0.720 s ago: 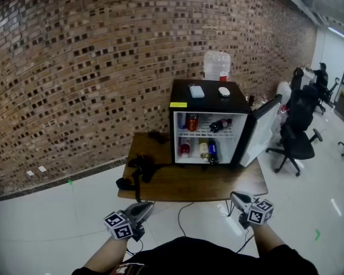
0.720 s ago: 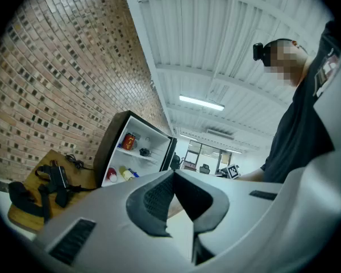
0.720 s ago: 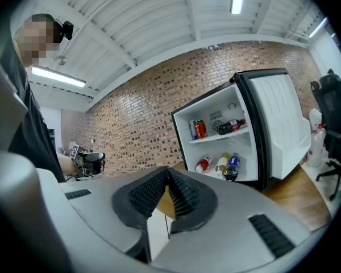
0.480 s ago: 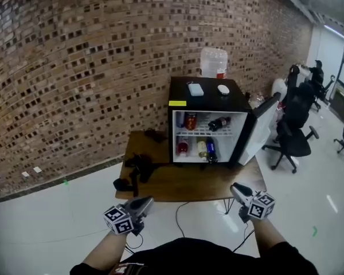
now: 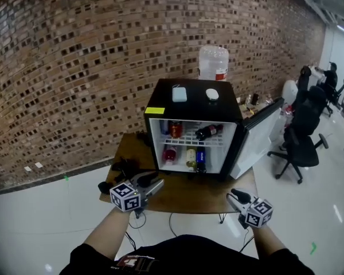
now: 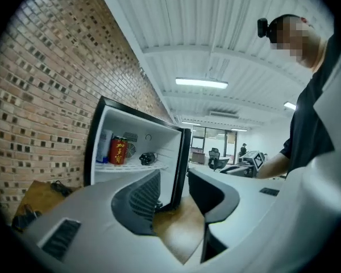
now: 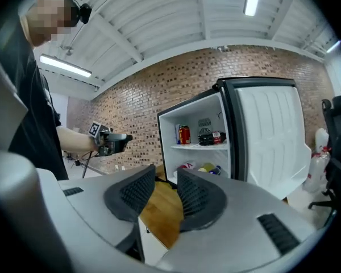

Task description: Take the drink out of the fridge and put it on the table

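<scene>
A black mini fridge point(image 5: 192, 105) stands on a wooden table point(image 5: 189, 193) with its door point(image 5: 257, 139) swung open to the right. On its top shelf are a red can point(image 5: 175, 129) and a dark bottle point(image 5: 208, 132) lying on its side. The lower shelf holds several bottles point(image 5: 189, 156). My left gripper point(image 5: 152, 185) is open and empty over the table's front left part. My right gripper point(image 5: 235, 197) is open and empty by the front right edge. The red can point(image 6: 119, 150) point(image 7: 184, 134) shows in both gripper views, beyond the left gripper point(image 6: 173, 201) and the right gripper point(image 7: 166, 192).
Two small white objects point(image 5: 180, 93) lie on top of the fridge, with a large water jug point(image 5: 213, 63) behind it. Black cables and gear point(image 5: 123, 168) sit on the table's left side. Office chairs point(image 5: 304, 139) stand to the right. A brick wall runs behind.
The fridge and table have come closer in the head view. My left gripper has risen and moved forward over the table's front edge. My right gripper has kept its place near the front right edge.
</scene>
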The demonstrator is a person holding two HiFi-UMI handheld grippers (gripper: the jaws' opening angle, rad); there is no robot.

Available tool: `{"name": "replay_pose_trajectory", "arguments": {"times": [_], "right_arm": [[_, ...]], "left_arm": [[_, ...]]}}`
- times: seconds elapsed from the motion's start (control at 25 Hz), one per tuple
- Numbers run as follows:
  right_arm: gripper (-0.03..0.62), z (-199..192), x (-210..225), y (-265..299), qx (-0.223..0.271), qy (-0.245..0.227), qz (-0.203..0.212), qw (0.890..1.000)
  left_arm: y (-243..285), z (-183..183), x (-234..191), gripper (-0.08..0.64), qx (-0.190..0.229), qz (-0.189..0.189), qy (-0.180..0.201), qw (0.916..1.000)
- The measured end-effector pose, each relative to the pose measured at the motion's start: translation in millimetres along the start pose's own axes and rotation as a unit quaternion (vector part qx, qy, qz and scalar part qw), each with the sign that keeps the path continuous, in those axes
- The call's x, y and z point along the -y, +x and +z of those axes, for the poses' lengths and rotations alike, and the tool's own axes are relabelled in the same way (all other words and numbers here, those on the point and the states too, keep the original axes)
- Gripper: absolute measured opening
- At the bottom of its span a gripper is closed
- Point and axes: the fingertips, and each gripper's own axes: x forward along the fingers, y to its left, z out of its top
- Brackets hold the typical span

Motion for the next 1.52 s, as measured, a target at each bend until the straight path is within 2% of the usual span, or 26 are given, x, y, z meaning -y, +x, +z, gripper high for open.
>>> {"name": "replay_pose_trajectory", "arguments": {"times": [0.12, 0.16, 0.24, 0.36, 0.52, 0.6, 0.72, 0.84, 1.0, 1.08, 1.16, 1.28, 1.44, 1.52], "right_arm": [[0.157, 1.1, 32.8, -10.3, -0.007, 0.008, 0.029, 1.0], [0.183, 2.0, 42.1, -11.8, -0.008, 0.007, 0.038, 0.999], [0.186, 3.3, 60.1, -13.8, -0.011, 0.006, 0.052, 0.999], [0.186, 1.5, 82.2, -15.8, -0.019, 0.016, 0.065, 0.998], [0.186, -9.7, 101.8, -12.0, -0.035, 0.027, 0.056, 0.997], [0.186, -19.3, 111.7, -5.6, -0.038, 0.032, 0.037, 0.998], [0.186, -28.2, 124.4, 3.6, -0.044, 0.048, 0.007, 0.998], [0.186, -26.4, 128.6, 11.6, -0.046, 0.062, -0.017, 0.997], [0.186, -33.5, 135.8, 15.6, -0.059, 0.068, -0.033, 0.995], [0.186, -37.2, 141.9, 10.7, -0.065, 0.071, -0.039, 0.995], [0.186, -42.7, 146.2, 3.2, -0.073, 0.072, -0.041, 0.994], [0.186, -54.5, 154.4, -13.5, -0.083, 0.081, -0.047, 0.992], [0.186, -64.4, 170.3, -39.1, -0.093, 0.091, -0.06, 0.99], [0.186, -67.4, 177.7, -48.3, -0.096, 0.093, -0.064, 0.989]], "left_arm": [[76.2, 18.0, -3.9, 0.177, -0.012, 0.019, 0.014, 0.9997], [100.3, 24.3, -4.8, 0.201, -0.017, 0.023, 0.02, 0.9994], [146.4, 35.5, -6.8, 0.207, -0.028, 0.03, 0.034, 0.9986], [209.0, 44.2, -17.2, 0.227, -0.063, 0.039, 0.068, 0.9949], [267.9, 49.2, -50.4, 0.245, -0.101, 0.053, 0.108, 0.9876], [289.3, 44.8, -64.4, 0.245, -0.124, 0.043, 0.134, 0.9823], [319.2, 30.1, -73.0, 0.26, -0.158, 0.01, 0.176, 0.9715], [343.9, 19.4, -81.8, 0.267, -0.186, -0.009, 0.231, 0.9552], [373.6, 26.6, -87.2, 0.267, -0.182, -0.018, 0.275, 0.9438], [389.0, 25.2, -84.4, 0.267, -0.191, -0.021, 0.304, 0.9332], [402.7, 20.4, -85.8, 0.267, -0.207, -0.017, 0.324, 0.9232], [415.0, 3.9, -97.1, 0.267, -0.244, -0.001, 0.33, 0.912], [423.5, -3.6, -116.9, 0.27, -0.279, 0.041, 0.352, 0.8924], [427.8, -5.1, -125.2, 0.287, -0.29, 0.056, 0.351, 0.8886]]}}
